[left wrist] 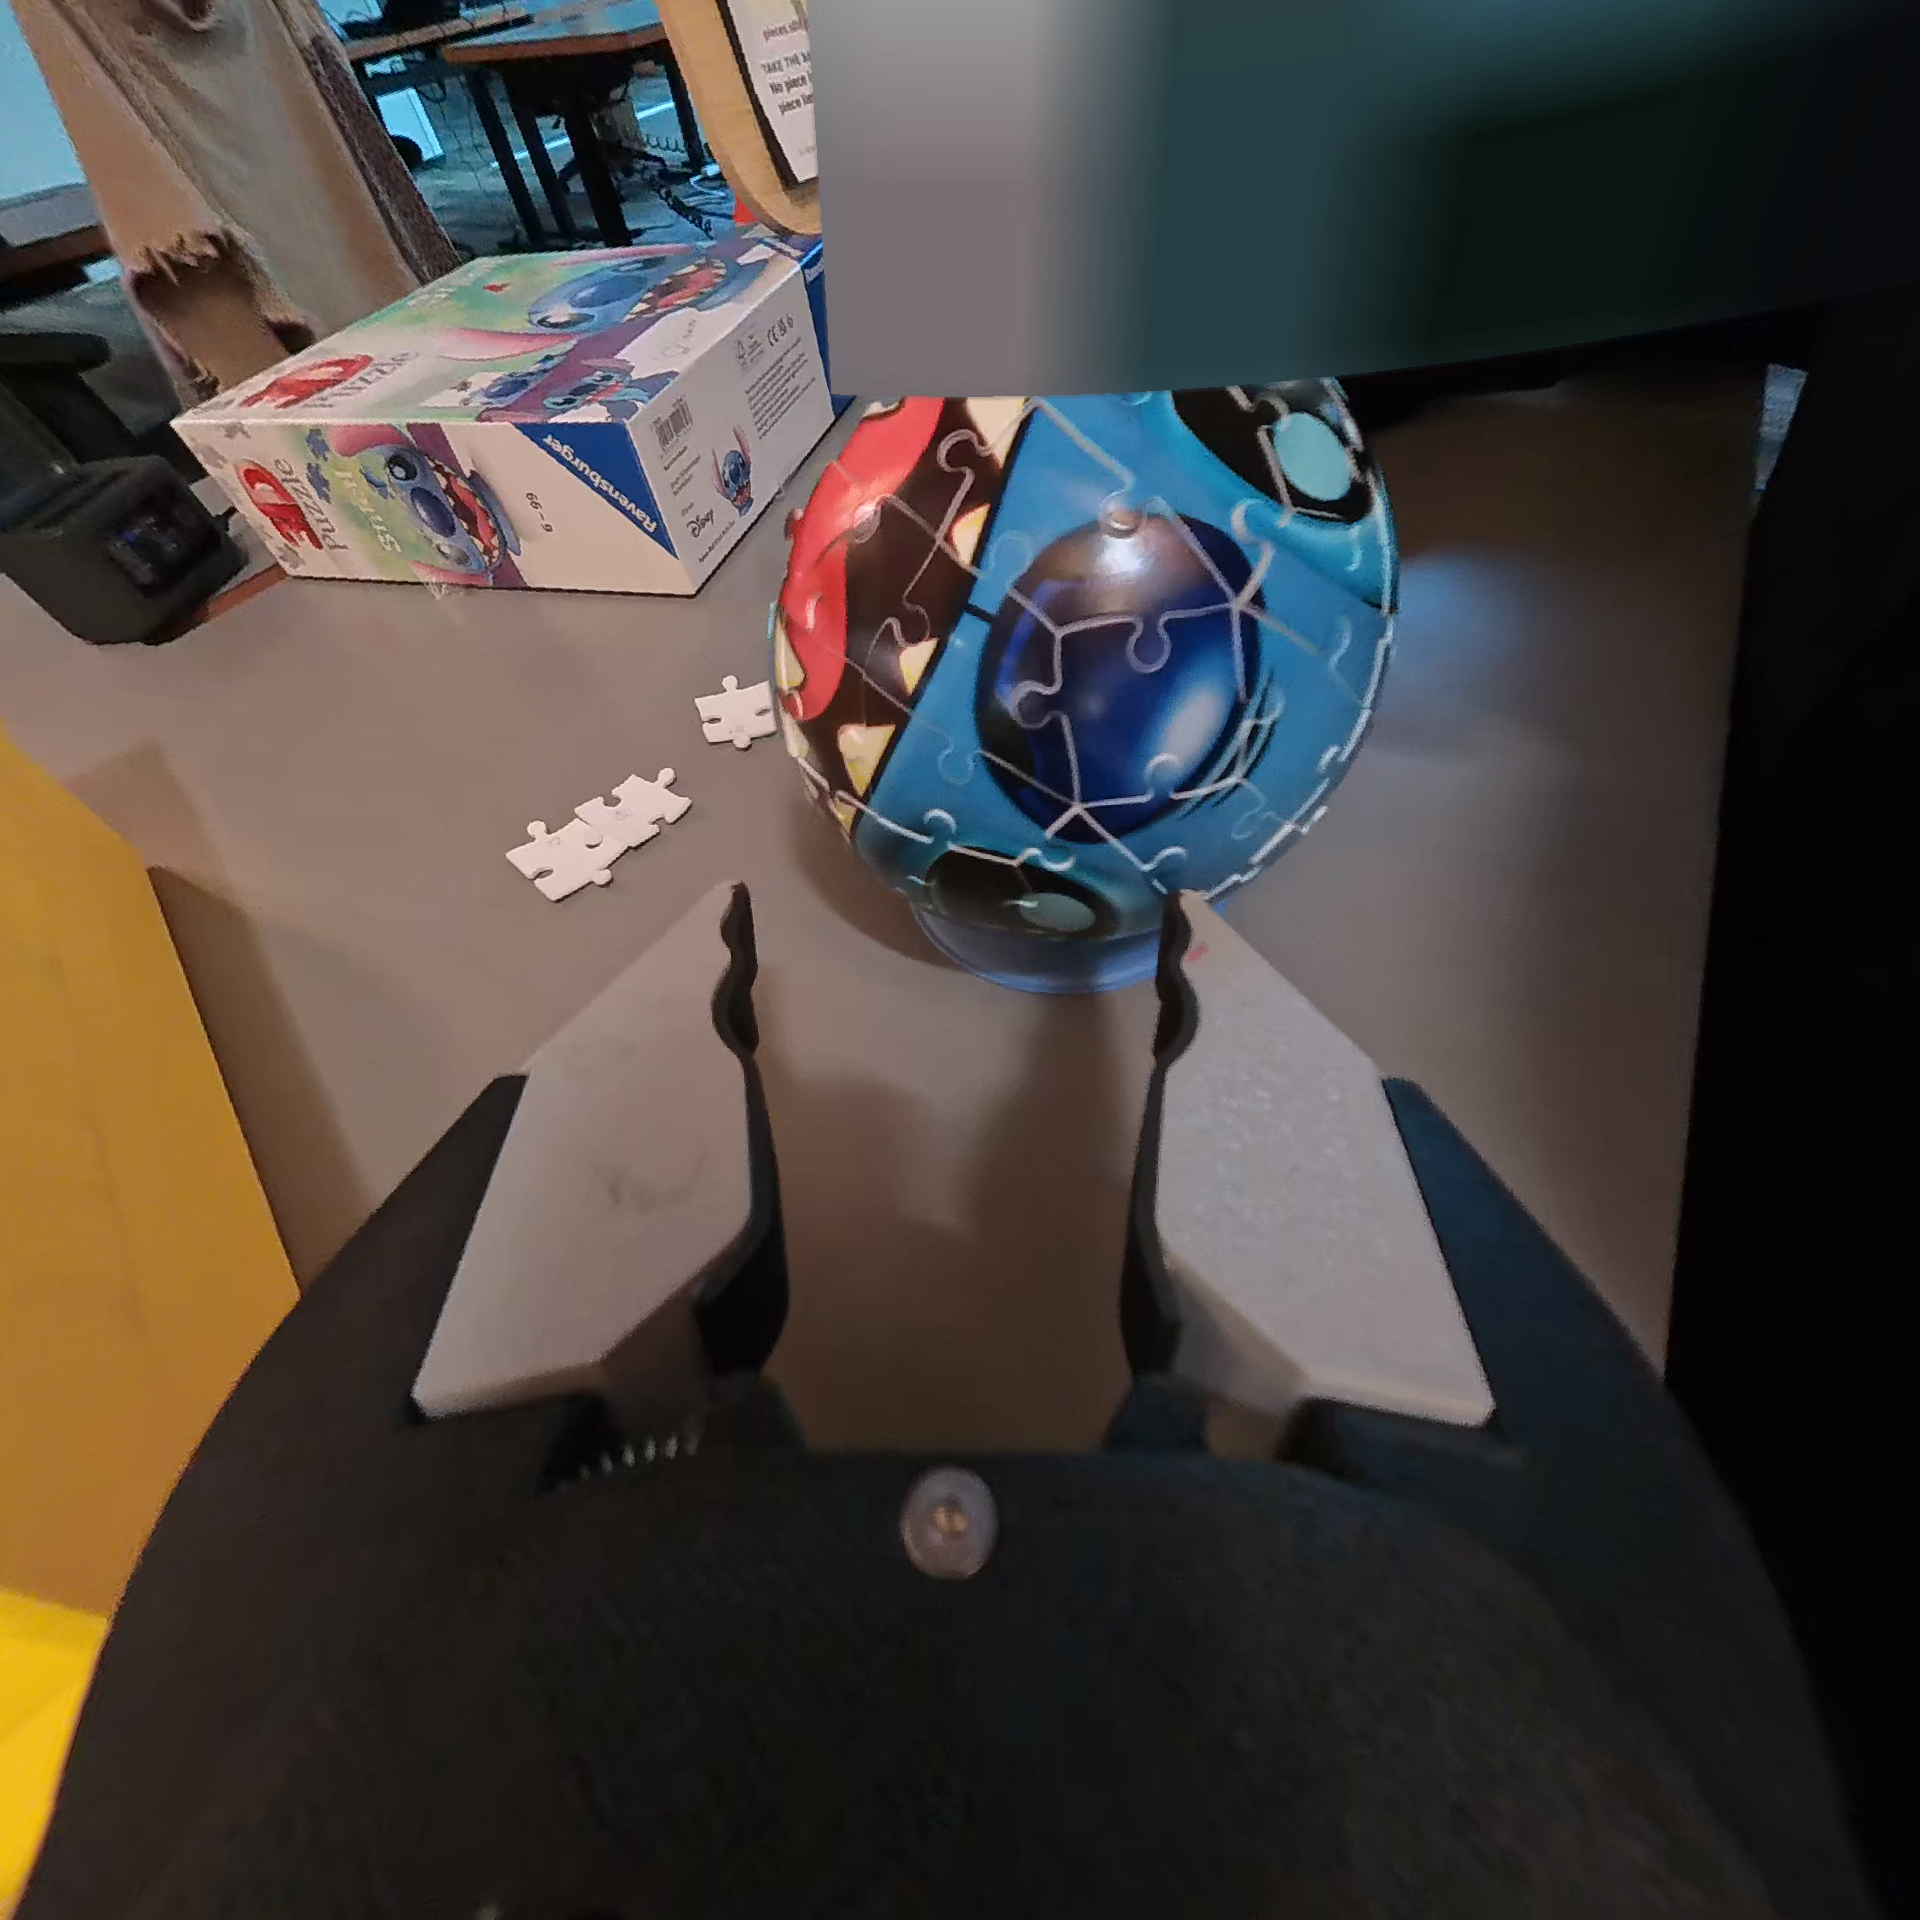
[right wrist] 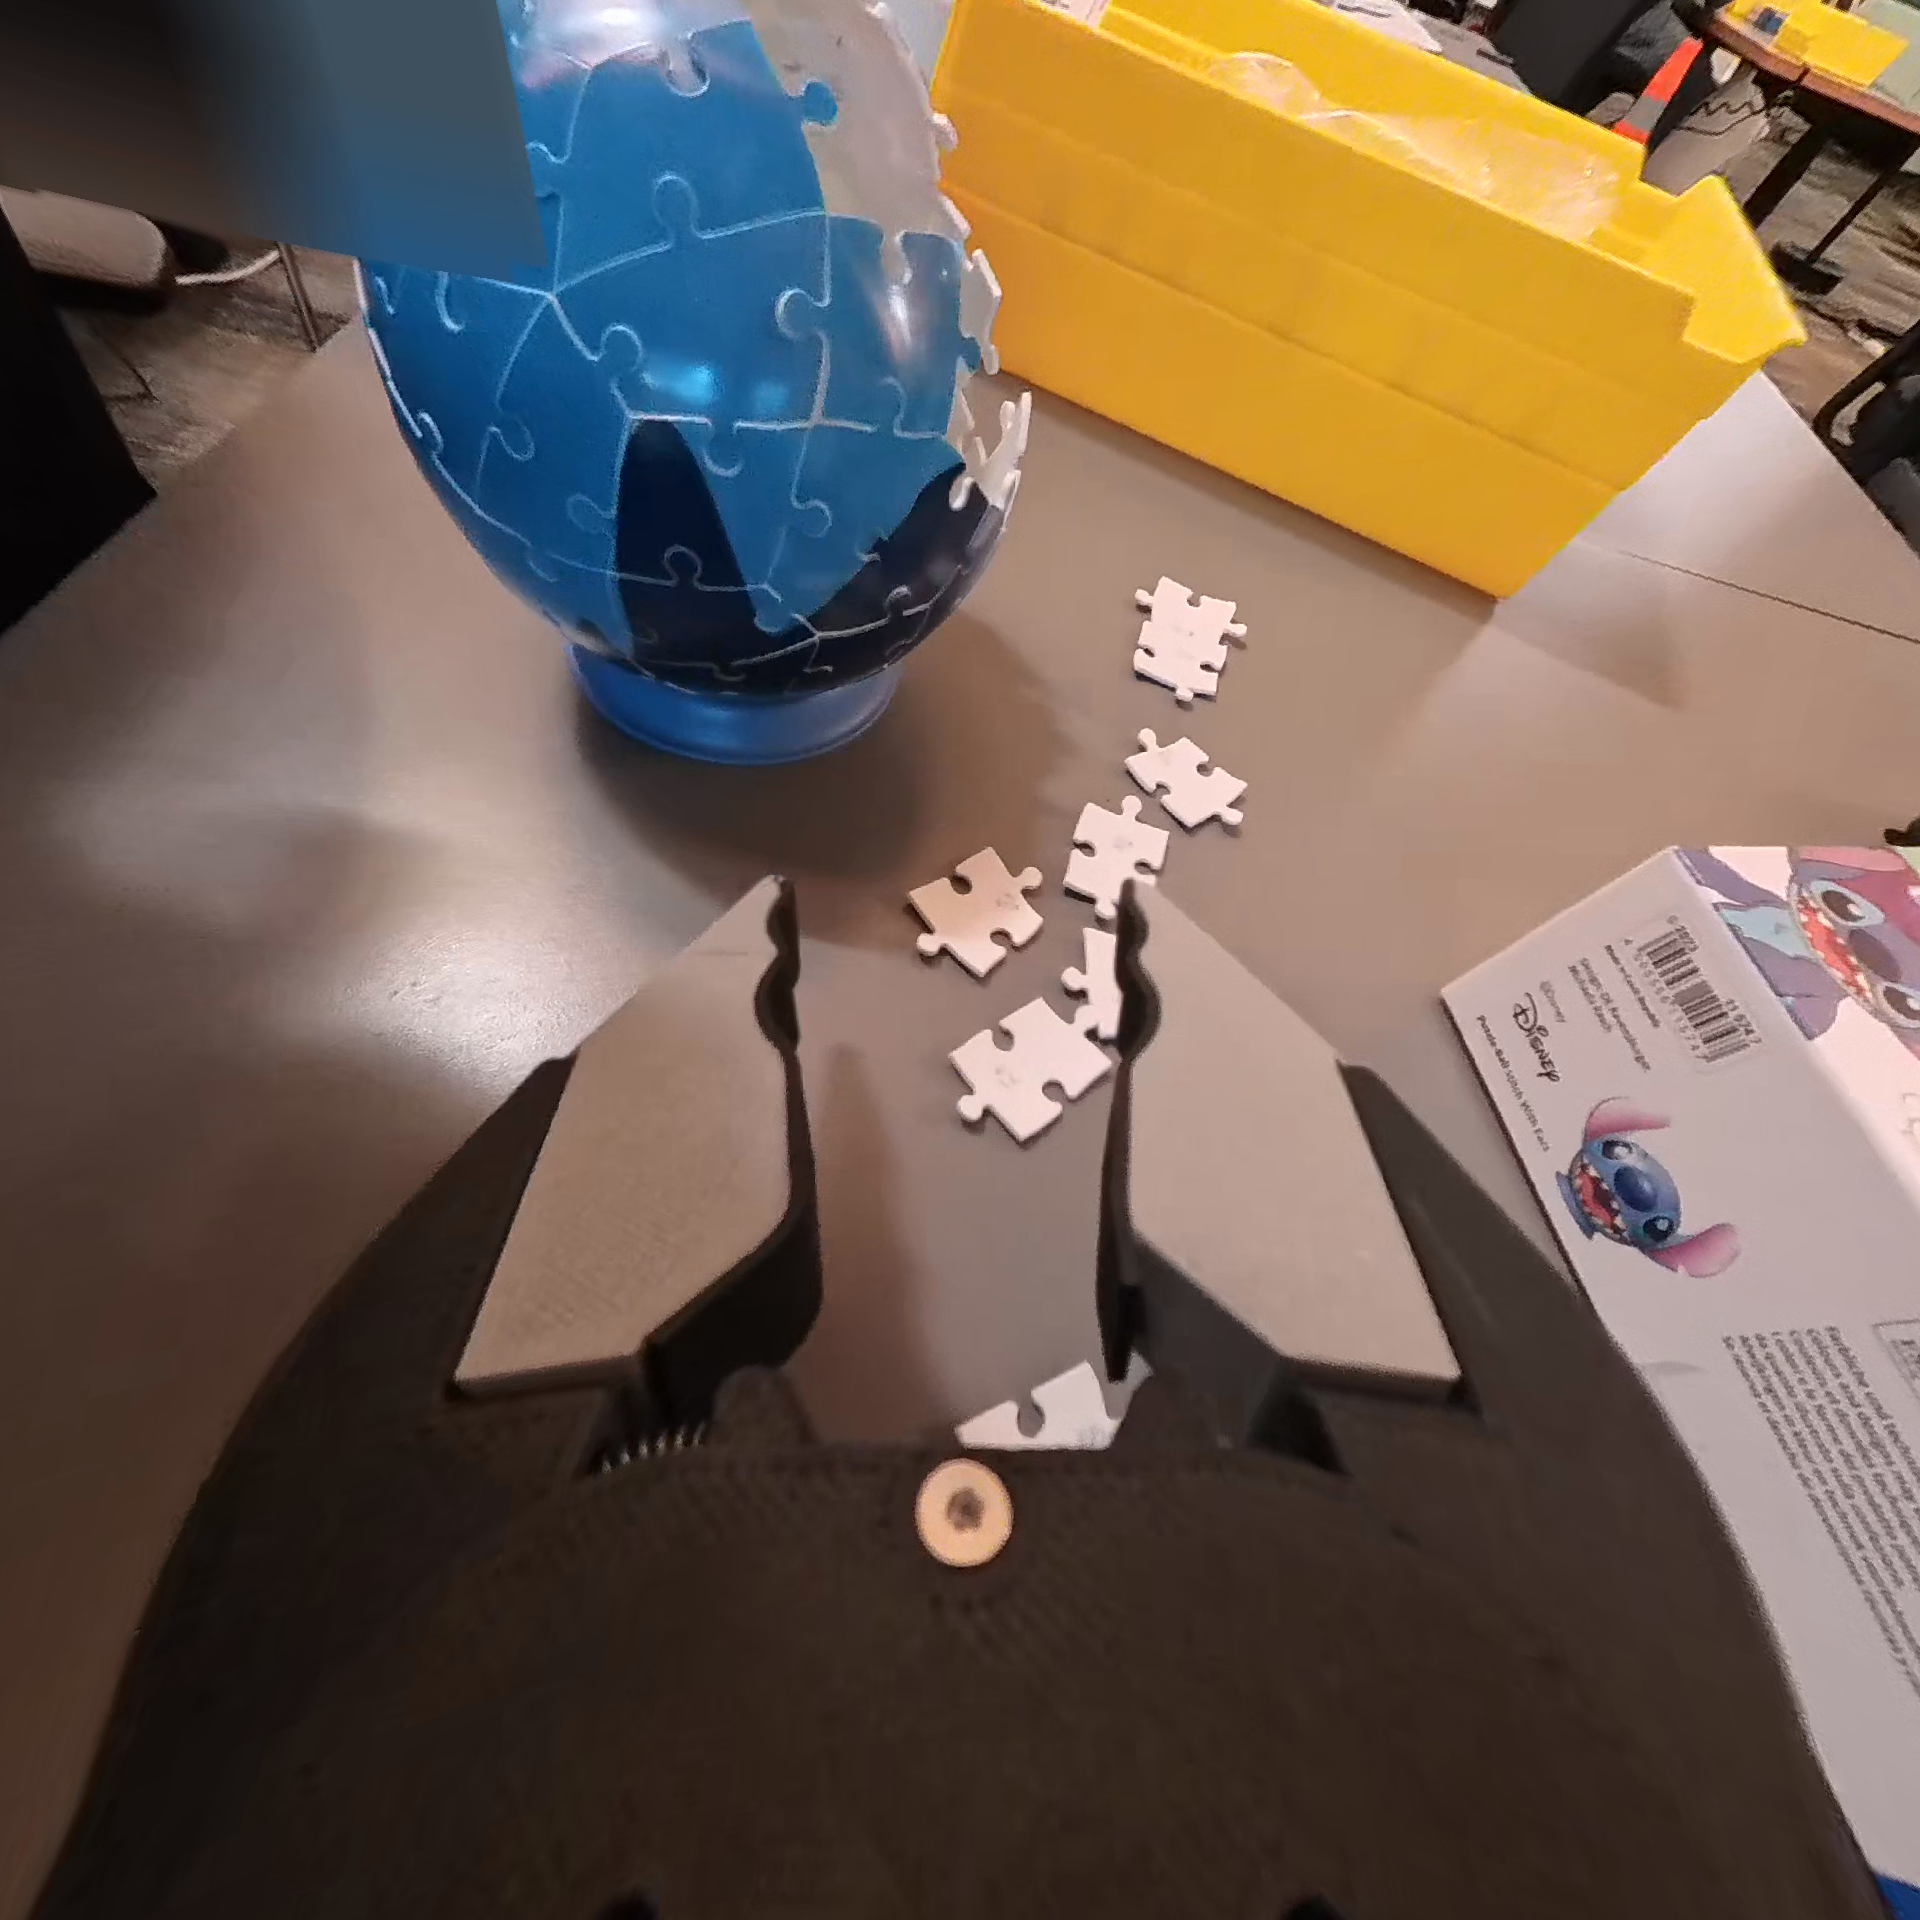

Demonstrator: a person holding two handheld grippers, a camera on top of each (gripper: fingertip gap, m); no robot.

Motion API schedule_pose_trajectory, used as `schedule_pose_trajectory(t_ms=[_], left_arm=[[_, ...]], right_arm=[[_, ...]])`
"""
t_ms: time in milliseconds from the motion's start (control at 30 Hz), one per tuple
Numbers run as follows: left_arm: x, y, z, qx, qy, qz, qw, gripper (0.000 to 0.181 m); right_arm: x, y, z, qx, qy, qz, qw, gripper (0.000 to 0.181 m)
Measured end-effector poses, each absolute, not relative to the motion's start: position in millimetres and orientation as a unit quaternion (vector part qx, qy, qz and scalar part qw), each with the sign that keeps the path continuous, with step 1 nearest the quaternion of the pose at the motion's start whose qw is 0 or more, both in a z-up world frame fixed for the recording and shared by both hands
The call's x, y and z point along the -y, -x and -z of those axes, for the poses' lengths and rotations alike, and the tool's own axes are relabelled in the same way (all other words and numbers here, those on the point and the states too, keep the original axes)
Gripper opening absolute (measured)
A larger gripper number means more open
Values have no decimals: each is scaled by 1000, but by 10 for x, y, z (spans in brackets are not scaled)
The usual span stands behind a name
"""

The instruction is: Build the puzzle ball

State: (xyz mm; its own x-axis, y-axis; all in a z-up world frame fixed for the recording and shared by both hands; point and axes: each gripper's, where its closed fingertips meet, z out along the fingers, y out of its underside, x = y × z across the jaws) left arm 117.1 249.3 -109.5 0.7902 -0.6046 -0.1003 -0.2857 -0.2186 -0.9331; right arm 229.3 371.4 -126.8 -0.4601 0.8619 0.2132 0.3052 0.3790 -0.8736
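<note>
Sitting on a blue ring stand [right wrist: 727,717] on the grey table [right wrist: 312,883], the ball [left wrist: 1091,644] is mostly built: the left wrist view shows its printed face closed, while the right wrist view shows an open gap at its side where white piece backs line the edge. Loose pieces [right wrist: 1023,1070] lie face down on the table just beside the stand, in a scattered string running toward the right claw [right wrist: 951,904], and one [right wrist: 1044,1418] lies under that claw near its hinge. The pieces look light, thin, stiff and smooth, so they would likely slide on the table; pinching one by its edges seems the surest hold. As a hollow shell of snapped parts, the ball could probably buckle if pressed hard, and could roll off the stand. Both claws stand apart and hold nothing; the left claw [left wrist: 956,904] hovers near the stand's front. Farther out are the puzzle box [left wrist: 520,436] and a yellow bin [right wrist: 1351,312].
</note>
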Motion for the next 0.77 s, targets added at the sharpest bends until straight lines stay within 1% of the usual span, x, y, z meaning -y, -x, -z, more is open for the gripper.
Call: schedule_pose_trajectory(t_ms=[67, 167, 300, 567, 767], left_arm=[[-2500, -1161, 1097, -286, 769, 147, 553, 78], [-2508, -1153, 1097, -283, 770, 146, 553, 80], [-2505, -1148, 1082, -283, 767, 137, 560, 81], [-2512, -1066, 980, -260, 752, 120, 593, 82], [-2547, -941, 879, -221, 742, 111, 623, 78]], right_arm=[[-3743, -2268, 1254, 747, 395, -406, 348, 57], [-3739, -2263, 1224, 741, 398, -425, 334, 60], [-3712, -2277, 1116, 726, 383, -453, 348, 62], [-3700, -2287, 1036, 714, 371, -462, 373, 66], [-3888, -2289, 844, 655, 394, -519, 382, 65]])
